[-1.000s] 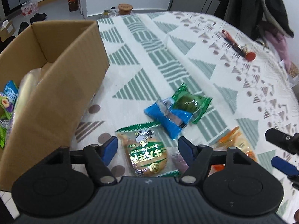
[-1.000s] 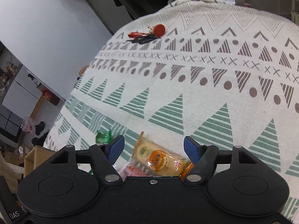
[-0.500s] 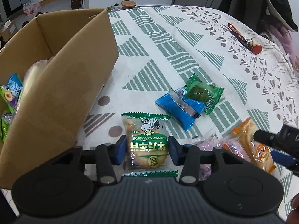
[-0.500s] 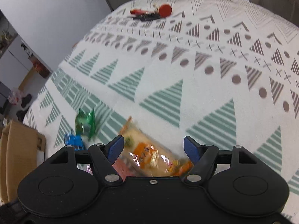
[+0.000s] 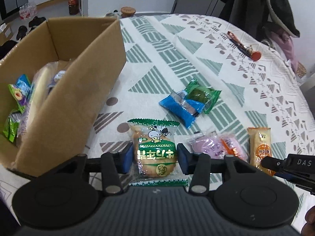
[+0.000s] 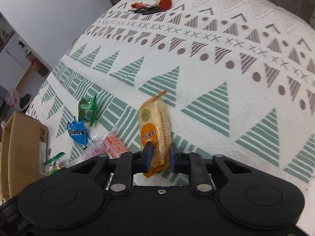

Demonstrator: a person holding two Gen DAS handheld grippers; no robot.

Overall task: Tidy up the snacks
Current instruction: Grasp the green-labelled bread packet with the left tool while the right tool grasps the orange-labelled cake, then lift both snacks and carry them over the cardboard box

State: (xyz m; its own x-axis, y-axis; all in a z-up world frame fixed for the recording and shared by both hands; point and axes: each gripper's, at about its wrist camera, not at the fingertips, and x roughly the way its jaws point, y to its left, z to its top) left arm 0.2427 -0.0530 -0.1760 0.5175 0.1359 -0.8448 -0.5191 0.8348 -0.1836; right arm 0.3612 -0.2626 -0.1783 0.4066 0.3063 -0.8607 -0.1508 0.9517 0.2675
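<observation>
Right now my left gripper [image 5: 154,156] has its blue pads closed in on both sides of a green-wrapped bread packet [image 5: 154,147], pinching it across the middle just beside the cardboard box [image 5: 82,90]. My right gripper [image 6: 159,158] is narrowed tight on the lower end of an orange-and-cream biscuit packet [image 6: 154,125], which stands tilted up off the patterned tablecloth [image 6: 206,63].

Both packets look light, with thin crinkly film around a soft or brittle filling, so I judge a gentle squeeze is enough; too much would flatten the bread or crack the biscuit. The film is glossy and likely to slip, and my right hold is near one end, so that packet may droop or swing. A hold nearer its middle would carry steadier.

Left on the cloth are a blue packet [image 5: 180,108] overlapping a green one [image 5: 202,96], and a pink-purple packet [image 5: 214,145] between my two grippers. The box already holds several snacks, so I judge sorting is partway through.
</observation>
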